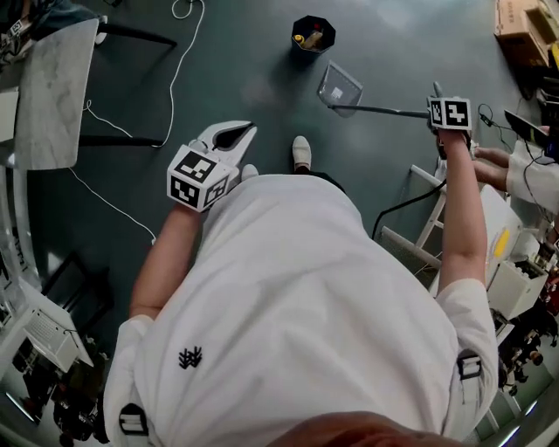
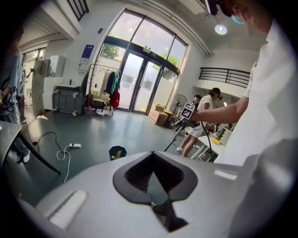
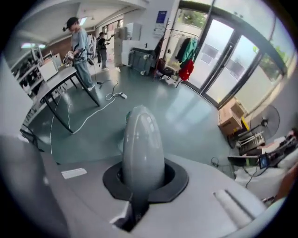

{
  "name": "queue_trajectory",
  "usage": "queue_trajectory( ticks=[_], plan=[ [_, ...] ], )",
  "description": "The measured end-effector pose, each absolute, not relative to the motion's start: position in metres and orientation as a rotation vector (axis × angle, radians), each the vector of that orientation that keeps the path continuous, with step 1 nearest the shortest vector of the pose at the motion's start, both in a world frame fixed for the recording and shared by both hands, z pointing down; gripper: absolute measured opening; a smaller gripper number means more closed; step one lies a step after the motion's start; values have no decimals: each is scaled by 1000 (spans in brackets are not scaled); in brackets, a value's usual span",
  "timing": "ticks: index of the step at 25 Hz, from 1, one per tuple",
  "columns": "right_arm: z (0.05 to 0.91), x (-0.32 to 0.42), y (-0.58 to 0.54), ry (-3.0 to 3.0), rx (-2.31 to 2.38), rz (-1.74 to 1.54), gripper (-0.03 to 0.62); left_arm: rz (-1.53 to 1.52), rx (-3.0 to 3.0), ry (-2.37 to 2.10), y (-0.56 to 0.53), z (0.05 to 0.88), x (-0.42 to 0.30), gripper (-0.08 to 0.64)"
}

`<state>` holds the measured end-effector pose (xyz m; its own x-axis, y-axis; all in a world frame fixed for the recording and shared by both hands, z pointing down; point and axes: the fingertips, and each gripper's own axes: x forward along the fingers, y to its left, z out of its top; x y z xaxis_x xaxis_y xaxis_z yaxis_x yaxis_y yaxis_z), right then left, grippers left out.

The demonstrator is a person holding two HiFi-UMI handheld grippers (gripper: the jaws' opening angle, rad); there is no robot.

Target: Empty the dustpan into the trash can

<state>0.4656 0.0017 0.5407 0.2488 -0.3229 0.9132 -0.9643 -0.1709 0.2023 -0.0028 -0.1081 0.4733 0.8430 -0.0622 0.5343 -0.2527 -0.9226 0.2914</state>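
Note:
The black trash can stands on the dark floor ahead of me, with a few small things inside. The clear dustpan hangs just short of it on a long thin handle. My right gripper is shut on that handle's upper end. In the right gripper view, the grey rounded handle end sticks up between the jaws of the right gripper. My left gripper is held low at the left, shut and empty. The left gripper view shows the left gripper with its tips touching, and the trash can beyond.
A marble-topped table stands at the far left, with a white cable trailing over the floor beside it. White frames and desks crowd the right side. Cardboard boxes sit at the top right. My shoe points toward the can.

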Motion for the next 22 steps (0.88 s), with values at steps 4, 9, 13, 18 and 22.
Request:
queue_trajectory(
  ticks=[4, 9, 13, 18, 22],
  plan=[
    [536, 416, 52, -1211, 1767, 977, 0, 768, 2693, -141, -108, 472, -8, 56],
    [538, 349, 103, -1164, 1750, 945, 0, 770, 2713, -60, -99, 471, -20, 56],
    [529, 311, 136, -1149, 1811, 943, 1, 757, 2725, -15, -85, 468, -29, 57],
    [513, 274, 154, -1165, 1909, 933, 0, 753, 2717, 26, -71, 474, -46, 55],
    [501, 243, 151, -1205, 1941, 914, 0, 763, 2700, 0, -69, 482, -63, 55]
  ],
)
